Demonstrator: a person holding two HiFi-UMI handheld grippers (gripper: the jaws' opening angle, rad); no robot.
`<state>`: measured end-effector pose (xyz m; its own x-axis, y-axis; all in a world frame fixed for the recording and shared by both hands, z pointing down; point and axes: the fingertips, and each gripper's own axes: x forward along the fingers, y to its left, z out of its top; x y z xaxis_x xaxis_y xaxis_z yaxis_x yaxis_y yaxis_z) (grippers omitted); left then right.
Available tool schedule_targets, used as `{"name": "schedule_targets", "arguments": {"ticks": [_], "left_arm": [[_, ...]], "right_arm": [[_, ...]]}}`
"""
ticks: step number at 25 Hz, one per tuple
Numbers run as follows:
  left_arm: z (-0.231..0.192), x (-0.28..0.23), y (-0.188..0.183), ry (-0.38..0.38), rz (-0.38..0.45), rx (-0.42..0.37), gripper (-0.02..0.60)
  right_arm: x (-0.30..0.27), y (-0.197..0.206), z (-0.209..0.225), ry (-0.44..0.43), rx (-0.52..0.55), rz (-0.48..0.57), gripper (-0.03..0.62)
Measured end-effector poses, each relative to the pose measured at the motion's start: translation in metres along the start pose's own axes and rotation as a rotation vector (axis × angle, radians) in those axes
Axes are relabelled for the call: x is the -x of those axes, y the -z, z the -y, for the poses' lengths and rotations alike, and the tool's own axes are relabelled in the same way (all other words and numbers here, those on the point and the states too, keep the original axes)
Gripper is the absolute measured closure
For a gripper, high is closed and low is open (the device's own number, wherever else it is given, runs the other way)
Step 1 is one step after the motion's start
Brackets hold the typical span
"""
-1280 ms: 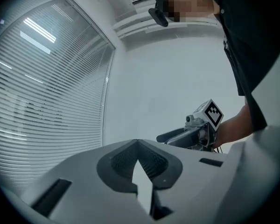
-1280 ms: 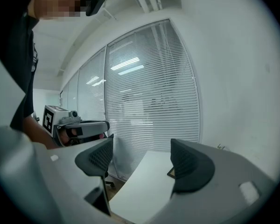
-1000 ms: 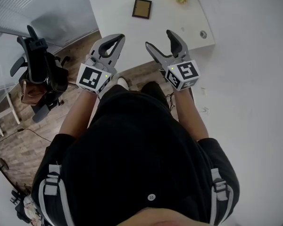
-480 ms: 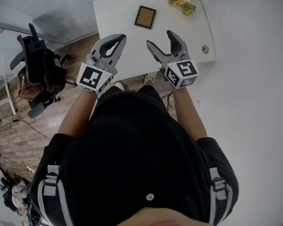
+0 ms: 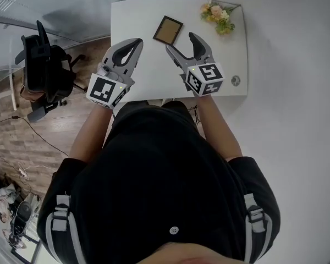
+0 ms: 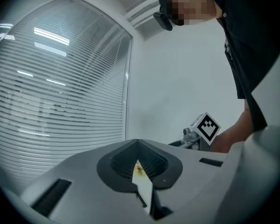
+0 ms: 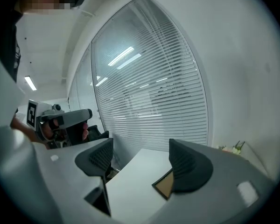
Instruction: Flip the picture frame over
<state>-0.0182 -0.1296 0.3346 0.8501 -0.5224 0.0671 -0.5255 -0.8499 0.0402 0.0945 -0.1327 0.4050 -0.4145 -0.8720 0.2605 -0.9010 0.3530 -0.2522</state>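
The picture frame, dark-rimmed with a brown panel up, lies flat on the white table, toward its far side. In the right gripper view the picture frame shows partly behind the right-hand jaw. My right gripper is open and empty, hovering just short of the frame and to its right. My left gripper is shut on nothing, over the table's near left part. In its own view my left gripper has its pads pressed together, with only a thin sliver of table visible between them.
A bunch of flowers lies at the table's far right corner. A round cable port sits near the front right edge. A black office chair stands left of the table on the wooden floor. Window blinds are behind the table.
The person has stepped up to the table, so both grippers now hang over its near half and the right one is close to the frame. Jaw states are unchanged.
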Motion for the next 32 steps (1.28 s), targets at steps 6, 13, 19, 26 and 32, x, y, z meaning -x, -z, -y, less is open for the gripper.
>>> {"name": "schedule_targets", "arguments": {"ticks": [6,13,19,26,32], "left_arm": [[-0.003,-0.037,0.013,-0.090,-0.028,0.019,0.577],[-0.021,-0.061,0.035,-0.176,-0.055,0.027,0.577],[-0.052,-0.065,0.062,-0.166,-0.100,0.064,0.577],[-0.093,-0.080,0.097,-0.072,-0.084,0.093,0.577],[-0.122,-0.101,0.140,-0.021,-0.121,0.102,0.577]], "right_arm": [[-0.031,0.016,0.045,-0.022,-0.053,-0.055,0.212],[-0.072,0.047,0.073,-0.005,-0.099,-0.144,0.212],[-0.114,0.076,0.085,0.097,-0.092,-0.199,0.214],[-0.161,0.115,0.098,0.260,-0.116,-0.271,0.232],[-0.193,0.152,0.111,0.370,-0.142,-0.320,0.232]]}}
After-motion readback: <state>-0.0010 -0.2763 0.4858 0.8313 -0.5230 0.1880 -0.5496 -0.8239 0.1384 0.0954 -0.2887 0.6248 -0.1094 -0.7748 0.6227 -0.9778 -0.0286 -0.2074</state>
